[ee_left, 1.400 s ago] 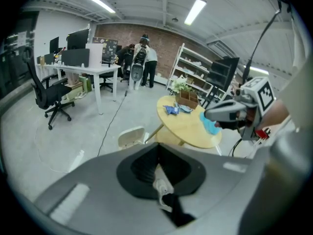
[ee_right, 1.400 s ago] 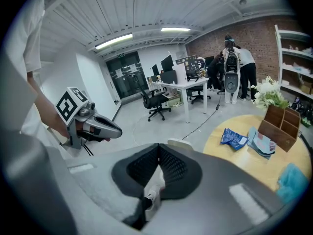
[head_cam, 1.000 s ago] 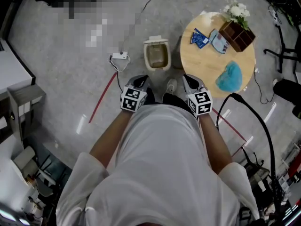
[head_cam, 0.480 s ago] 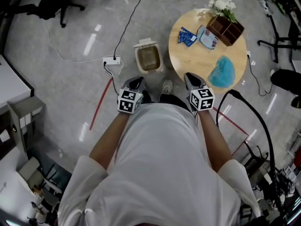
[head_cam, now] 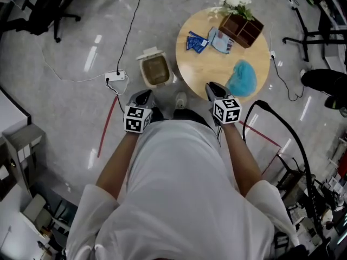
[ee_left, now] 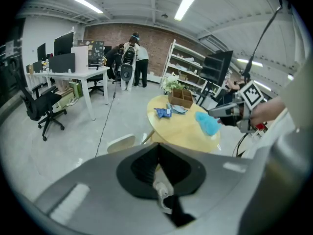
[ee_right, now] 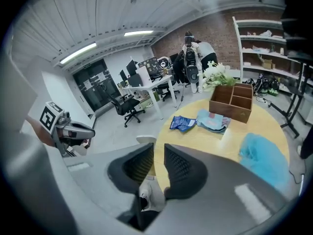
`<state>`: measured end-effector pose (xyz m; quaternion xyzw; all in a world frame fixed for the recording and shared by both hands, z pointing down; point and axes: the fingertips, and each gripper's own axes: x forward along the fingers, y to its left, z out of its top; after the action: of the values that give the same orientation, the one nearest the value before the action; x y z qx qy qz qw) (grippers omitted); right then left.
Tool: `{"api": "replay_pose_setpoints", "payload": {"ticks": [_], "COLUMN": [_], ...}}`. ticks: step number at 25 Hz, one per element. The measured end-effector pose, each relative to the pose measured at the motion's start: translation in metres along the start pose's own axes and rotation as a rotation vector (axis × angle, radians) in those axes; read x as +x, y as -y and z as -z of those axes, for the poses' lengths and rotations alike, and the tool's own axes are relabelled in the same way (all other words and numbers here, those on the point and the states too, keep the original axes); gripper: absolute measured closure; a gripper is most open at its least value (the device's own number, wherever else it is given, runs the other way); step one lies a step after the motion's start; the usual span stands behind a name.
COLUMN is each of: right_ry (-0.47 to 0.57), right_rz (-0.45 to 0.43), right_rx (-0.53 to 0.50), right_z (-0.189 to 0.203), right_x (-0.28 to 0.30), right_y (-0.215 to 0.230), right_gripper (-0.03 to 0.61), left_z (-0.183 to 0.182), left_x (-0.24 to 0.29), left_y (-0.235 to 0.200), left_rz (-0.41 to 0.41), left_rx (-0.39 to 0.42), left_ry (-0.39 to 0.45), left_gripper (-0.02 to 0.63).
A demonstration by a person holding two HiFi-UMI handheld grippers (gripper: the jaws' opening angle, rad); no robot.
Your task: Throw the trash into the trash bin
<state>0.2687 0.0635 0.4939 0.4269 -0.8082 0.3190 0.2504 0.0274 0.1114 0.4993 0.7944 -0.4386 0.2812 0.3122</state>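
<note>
Round wooden table (head_cam: pixel 209 69) carries the trash: a crinkly blue wrapper (head_cam: pixel 196 41), probably light and limp, best pinched at an edge. Trash bin (head_cam: pixel 155 70) stands open on the floor beside it. Right gripper (head_cam: pixel 212 86) has just been opening slightly, nothing between its jaws; left gripper (head_cam: pixel 142 95) is closed, empty

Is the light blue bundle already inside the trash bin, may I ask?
No, the light blue bundle lies on the round table; the trash bin stands on the floor.
</note>
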Motion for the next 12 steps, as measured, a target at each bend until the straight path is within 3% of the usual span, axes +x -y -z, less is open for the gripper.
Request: {"api": "replay_pose_setpoints", "payload": {"ticks": [12], "right_ry": [-0.034], "right_rz": [0.155], "right_rx": [0.064], "right_z": [0.019], "right_x": [-0.028], "right_y": [0.087], "right_gripper": [0.479], "left_z": [-0.002], "left_x": [0.01], "left_y": [0.009], "left_rz": [-0.01], "left_rx": [-0.008], "left_ry": [-0.009], "left_gripper": [0.61]}}
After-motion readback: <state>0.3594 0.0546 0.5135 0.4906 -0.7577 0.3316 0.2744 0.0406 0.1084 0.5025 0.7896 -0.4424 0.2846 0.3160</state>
